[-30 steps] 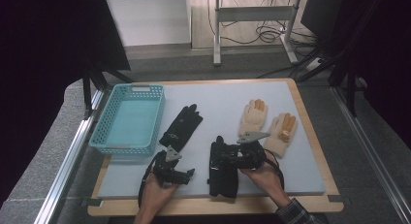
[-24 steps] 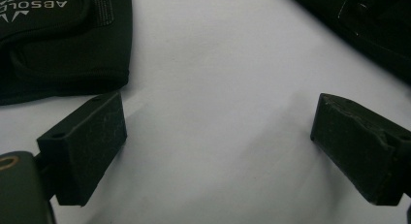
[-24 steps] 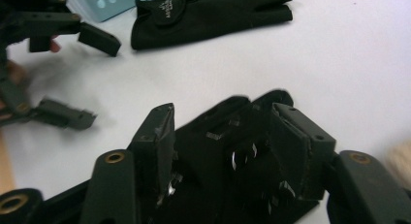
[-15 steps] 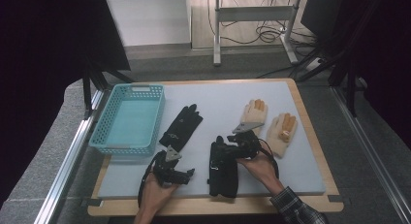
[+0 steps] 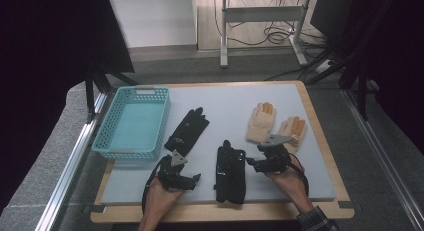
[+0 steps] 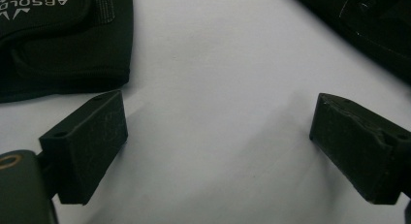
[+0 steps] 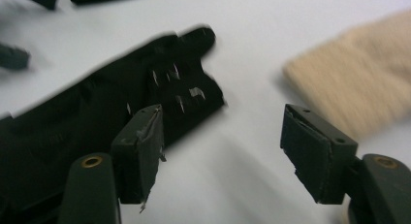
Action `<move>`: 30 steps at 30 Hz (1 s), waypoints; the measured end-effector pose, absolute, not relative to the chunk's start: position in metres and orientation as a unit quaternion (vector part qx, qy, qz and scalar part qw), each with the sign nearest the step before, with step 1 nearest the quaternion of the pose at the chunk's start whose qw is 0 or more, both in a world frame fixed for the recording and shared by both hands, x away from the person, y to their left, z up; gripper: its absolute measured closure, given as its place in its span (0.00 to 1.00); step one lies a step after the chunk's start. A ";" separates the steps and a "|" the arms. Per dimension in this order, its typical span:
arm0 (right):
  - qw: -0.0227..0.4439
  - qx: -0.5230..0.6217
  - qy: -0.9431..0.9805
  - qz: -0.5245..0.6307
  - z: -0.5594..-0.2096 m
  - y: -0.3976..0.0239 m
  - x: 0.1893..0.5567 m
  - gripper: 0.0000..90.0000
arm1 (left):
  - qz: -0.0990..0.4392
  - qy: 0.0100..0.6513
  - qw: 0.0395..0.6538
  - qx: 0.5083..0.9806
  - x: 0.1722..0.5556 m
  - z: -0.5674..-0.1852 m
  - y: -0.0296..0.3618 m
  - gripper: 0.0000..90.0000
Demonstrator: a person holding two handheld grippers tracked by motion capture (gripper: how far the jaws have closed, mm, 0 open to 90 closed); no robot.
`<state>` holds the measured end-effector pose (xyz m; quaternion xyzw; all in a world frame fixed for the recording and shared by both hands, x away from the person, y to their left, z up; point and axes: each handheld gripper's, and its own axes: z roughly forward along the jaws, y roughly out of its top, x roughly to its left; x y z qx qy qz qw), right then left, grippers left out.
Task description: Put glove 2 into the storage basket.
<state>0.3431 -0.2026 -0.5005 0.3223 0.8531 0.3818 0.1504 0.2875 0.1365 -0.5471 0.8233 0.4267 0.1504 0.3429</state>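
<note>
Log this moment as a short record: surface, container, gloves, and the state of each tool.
surface: pale mat on a wooden board
container: blue basket, at left
black gloves: far one; near one, between the tools
beige gloves: pair at right, side by side
left tool: open, nothing between its jaws
right tool: open, jaws just widened, beside the near black glove

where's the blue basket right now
In the high view the blue basket sits at the mat's far left, just left of the upper black glove.
</note>
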 end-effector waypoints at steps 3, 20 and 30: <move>0.154 0.327 0.853 0.376 -0.504 -0.210 0.339 0.34 | 0.146 0.425 0.342 0.825 0.287 -0.543 0.137 0.11; 0.170 0.370 0.841 0.357 -0.526 -0.273 0.317 0.33 | 0.163 0.431 0.356 0.813 0.353 -0.491 0.128 0.31; 0.188 0.371 0.830 0.372 -0.531 -0.291 0.312 0.33 | 0.180 0.473 0.290 0.812 0.411 -0.497 0.117 0.48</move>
